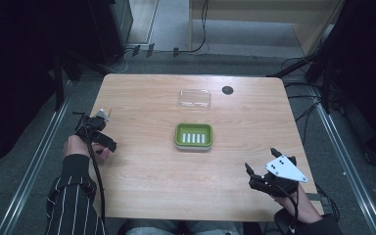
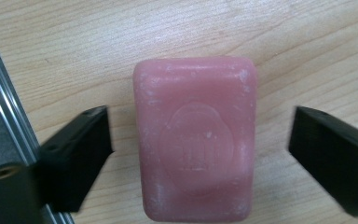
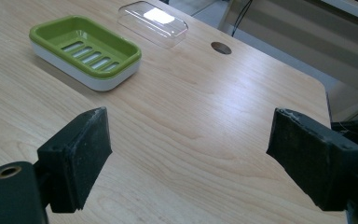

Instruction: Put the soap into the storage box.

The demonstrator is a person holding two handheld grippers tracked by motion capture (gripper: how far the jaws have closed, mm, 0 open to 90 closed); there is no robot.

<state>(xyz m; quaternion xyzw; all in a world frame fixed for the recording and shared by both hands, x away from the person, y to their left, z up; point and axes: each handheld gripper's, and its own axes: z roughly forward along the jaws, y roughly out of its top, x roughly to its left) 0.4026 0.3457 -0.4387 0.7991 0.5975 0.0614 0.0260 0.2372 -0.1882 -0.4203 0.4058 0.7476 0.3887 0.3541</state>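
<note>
Pink and rectangular, a soap bar (image 2: 195, 142) lies flat on the wooden desk (image 1: 147, 176) close to its left edge, framed between the two black jaws of the left gripper (image 2: 200, 156). A sliver of bare wood shows on each side of the bar, so the pads are not pressing on it yet; nothing is grasped. In the high view this left gripper (image 1: 97, 131) points steeply down over the desk's left edge, with a striped sleeve (image 1: 73, 200) trailing back toward the near left corner.

The likely job is to put the soap in the green soap dish (image 1: 193, 135), which sits empty at the middle of the desk. Its clear lid (image 1: 195, 98) lies separately nearer the far edge. So the work looks barely begun: gripping, carrying and placing all remain.

The right gripper (image 1: 260, 169) rests near the near right corner, jaws spread wide and holding nothing, aimed across the desk toward the dish.
</note>
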